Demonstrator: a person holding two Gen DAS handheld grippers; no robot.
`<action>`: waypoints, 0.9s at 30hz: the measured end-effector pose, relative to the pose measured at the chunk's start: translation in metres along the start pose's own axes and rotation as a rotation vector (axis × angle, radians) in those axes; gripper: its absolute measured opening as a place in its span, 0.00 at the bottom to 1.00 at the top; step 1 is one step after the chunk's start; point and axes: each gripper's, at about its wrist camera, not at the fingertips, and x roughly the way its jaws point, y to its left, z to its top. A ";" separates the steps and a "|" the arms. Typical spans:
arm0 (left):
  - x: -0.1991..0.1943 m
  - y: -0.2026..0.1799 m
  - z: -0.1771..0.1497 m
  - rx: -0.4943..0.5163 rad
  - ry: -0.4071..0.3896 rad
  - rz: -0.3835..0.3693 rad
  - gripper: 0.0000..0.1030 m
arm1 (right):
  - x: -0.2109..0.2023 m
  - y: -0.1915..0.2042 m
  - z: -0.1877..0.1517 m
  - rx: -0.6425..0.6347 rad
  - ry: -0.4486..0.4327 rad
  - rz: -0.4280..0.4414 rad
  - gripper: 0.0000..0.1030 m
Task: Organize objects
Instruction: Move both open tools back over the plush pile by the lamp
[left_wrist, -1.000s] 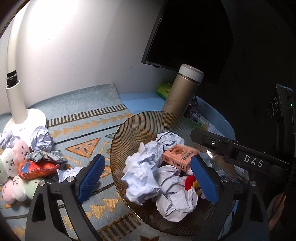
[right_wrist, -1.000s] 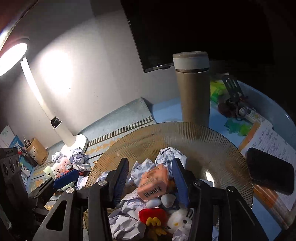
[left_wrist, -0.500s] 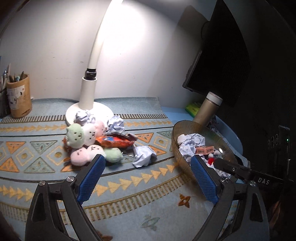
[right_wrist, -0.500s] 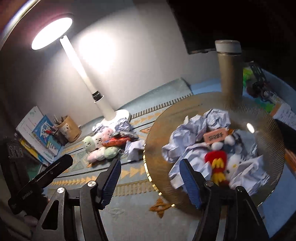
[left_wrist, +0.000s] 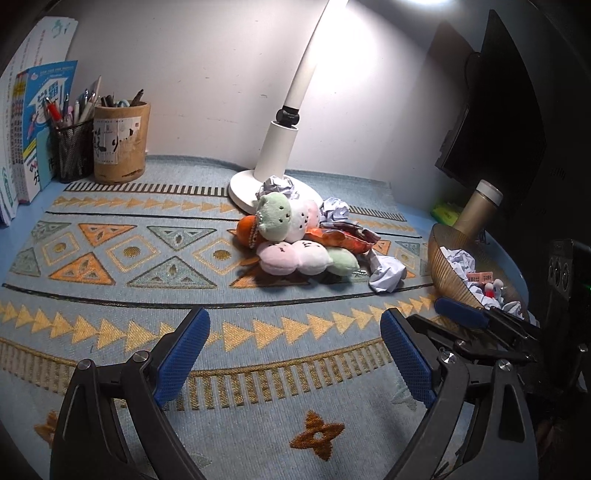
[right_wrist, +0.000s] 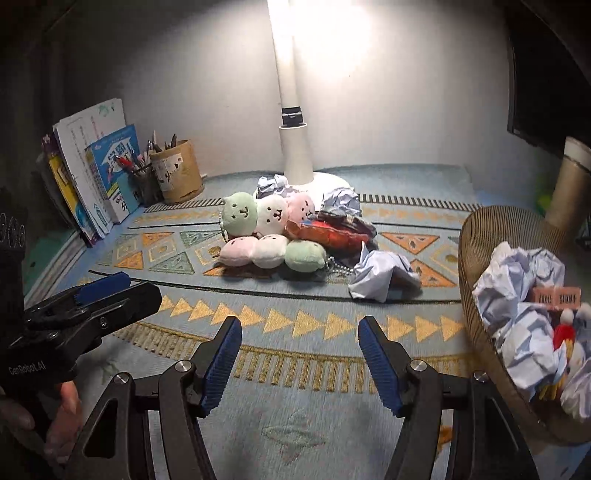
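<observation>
A patterned blue mat (left_wrist: 155, 258) covers the desk, with a white lamp (right_wrist: 295, 162) standing at its far edge. At the right sits a ribbed brown bowl (right_wrist: 476, 254) holding crumpled paper, a small pink box (right_wrist: 556, 297) and little toys; a tan flask (left_wrist: 476, 210) stands just behind it, below a dark monitor (left_wrist: 495, 122). Books (right_wrist: 92, 173) lean at the far left, beside a tan pen cup (left_wrist: 122, 142) and a mesh pen holder (left_wrist: 74, 149).

In the middle of the mat, against the lamp base, lies the pile: round plush toys (right_wrist: 258, 232) in green, white and pink, a red-orange pouch (right_wrist: 325, 232) touching them, and paper balls (right_wrist: 341, 201) behind. One loose paper wad (right_wrist: 376, 275) lies between the plush pile and the bowl.

The left gripper (left_wrist: 291, 354) hovers low over bare mat, released, jaws spread wide and empty. The right gripper (right_wrist: 299, 360) is likewise released and empty, near the bowl's rim, well short of the pile.
</observation>
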 end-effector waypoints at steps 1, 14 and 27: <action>0.003 0.003 -0.002 -0.011 -0.001 0.002 0.91 | 0.003 0.002 0.002 -0.032 -0.013 -0.029 0.62; 0.017 0.004 -0.006 0.012 0.024 0.064 0.91 | 0.037 -0.022 0.005 0.042 0.049 -0.081 0.62; 0.021 0.010 -0.003 -0.031 0.061 0.047 0.90 | 0.041 -0.025 0.005 0.054 0.070 -0.038 0.62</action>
